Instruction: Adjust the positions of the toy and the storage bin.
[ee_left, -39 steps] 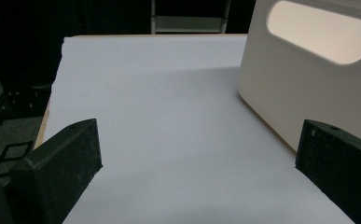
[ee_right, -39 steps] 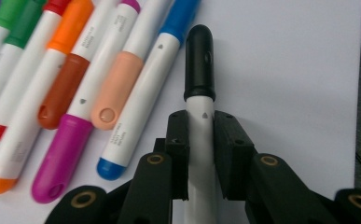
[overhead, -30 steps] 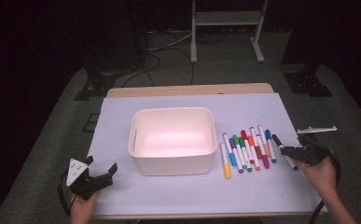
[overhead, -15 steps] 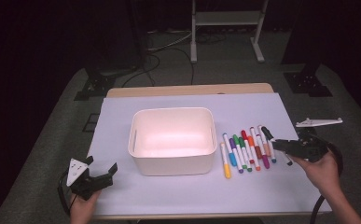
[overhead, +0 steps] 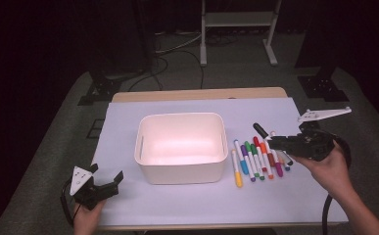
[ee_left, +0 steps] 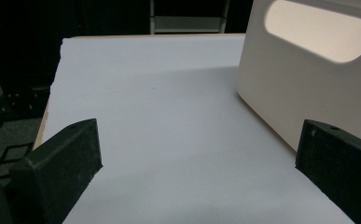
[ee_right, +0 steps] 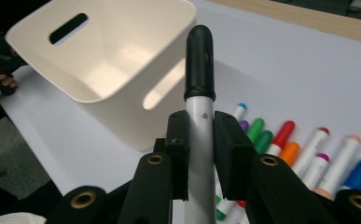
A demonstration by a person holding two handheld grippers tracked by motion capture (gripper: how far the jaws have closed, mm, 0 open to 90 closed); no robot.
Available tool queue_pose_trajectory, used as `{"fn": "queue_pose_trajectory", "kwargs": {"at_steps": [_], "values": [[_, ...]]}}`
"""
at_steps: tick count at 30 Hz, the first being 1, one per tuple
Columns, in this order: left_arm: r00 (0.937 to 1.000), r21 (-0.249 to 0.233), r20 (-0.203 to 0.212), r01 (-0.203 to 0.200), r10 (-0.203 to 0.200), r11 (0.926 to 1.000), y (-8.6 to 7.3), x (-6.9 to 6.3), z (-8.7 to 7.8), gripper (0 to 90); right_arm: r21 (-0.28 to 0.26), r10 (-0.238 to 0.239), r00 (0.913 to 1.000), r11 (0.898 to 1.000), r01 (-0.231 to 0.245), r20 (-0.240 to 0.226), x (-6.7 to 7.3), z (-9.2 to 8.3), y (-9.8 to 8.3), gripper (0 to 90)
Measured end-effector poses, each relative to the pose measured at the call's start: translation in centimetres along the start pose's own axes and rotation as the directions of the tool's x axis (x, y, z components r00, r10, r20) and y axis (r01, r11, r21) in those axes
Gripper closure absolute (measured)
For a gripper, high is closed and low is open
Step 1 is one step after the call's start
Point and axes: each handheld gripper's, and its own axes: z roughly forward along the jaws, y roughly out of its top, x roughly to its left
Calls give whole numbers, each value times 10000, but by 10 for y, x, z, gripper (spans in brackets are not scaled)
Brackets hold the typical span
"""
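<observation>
Now the right gripper [ee_right: 200, 140] is pinching a black-capped marker [ee_right: 199, 88] by its white barrel, cap pointing forward toward the white bin [overhead: 181, 147], which is lying just to its left. Further off, the left gripper [overhead: 104, 183] is waiting spread wide and empty. Remaining markers [overhead: 255, 159] are lying beside the bin.

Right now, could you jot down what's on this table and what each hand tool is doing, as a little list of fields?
Surface: table under a pale sheet
Container: white bin with handle slots, nothing seen inside
Held item: black-capped marker, cap pointing toward the bin
Right gripper: clamped on the marker, raised above the row
Left gripper: jaws apart, nothing between them, beside the bin
Loose items: coloured markers in a row right of the bin
</observation>
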Motion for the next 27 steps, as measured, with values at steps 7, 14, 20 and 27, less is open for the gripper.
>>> {"fn": "queue_pose_trajectory", "kwargs": {"at_steps": [7, 14, 20, 27], "values": [[10000, 25, 14, -14, 14, 10000, 0, 0, 0, 0, 191, -555, 9960, 9982, 569, -697, 23, 8, 19, 759], [10000, -14, 17, -6, 6, 10000, 0, 0, 0, 0, 180, -1130, 9847, 9930, 1163, -1323, 45, 16, 37, 759], [10000, -1, 24, -17, 17, 10000, 0, 0, 0, 0, 222, -1502, 9704, 9873, 1572, -1890, 63, 24, 52, 759], [10000, -3, 38, 36, -36, 10000, 0, 0, 0, 0, 321, -1728, 9514, 9818, 1870, -2550, 77, 38, 66, 759]]}}
